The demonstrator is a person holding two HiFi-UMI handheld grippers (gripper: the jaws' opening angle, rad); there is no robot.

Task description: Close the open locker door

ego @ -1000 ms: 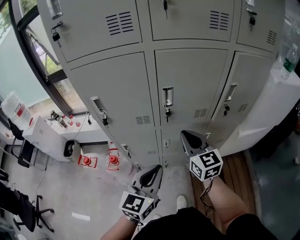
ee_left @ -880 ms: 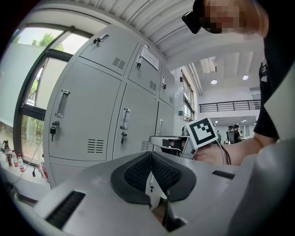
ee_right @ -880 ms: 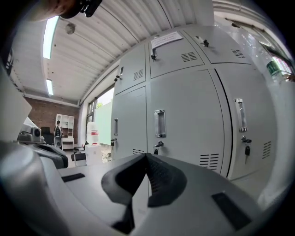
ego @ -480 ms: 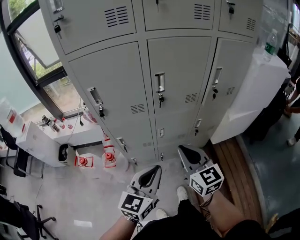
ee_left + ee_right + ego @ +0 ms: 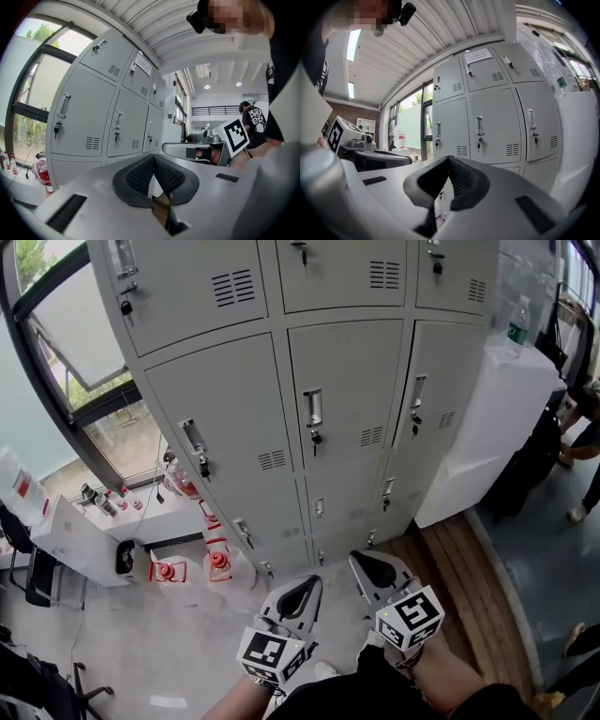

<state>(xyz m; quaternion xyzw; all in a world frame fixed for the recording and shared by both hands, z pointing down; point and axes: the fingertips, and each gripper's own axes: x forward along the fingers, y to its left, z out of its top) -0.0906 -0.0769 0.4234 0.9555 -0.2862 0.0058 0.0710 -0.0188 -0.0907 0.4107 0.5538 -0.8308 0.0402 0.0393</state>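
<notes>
Lockers (image 5: pixel 342 399) of grey sheet metal fill the head view. Their flat doors (image 5: pixel 216 427), with slotted vents and upright handles, all look flush. Pale floor (image 5: pixel 187 624) lies free between them and the left gripper (image 5: pixel 302 587) and right gripper (image 5: pixel 367 563).

Left gripper view: ribbed black pads (image 5: pixel 138 176) pressed together, nothing between them.

Right gripper view: pads (image 5: pixel 461 180) likewise clenched and empty, lockers well ahead.

left gripper (image 5: pixel 301 593): jaws together, empty, low before the lockers (image 5: pixel 239 409) | right gripper (image 5: pixel 374 570): jaws together, empty, just beside it, nearer the lockers
</notes>
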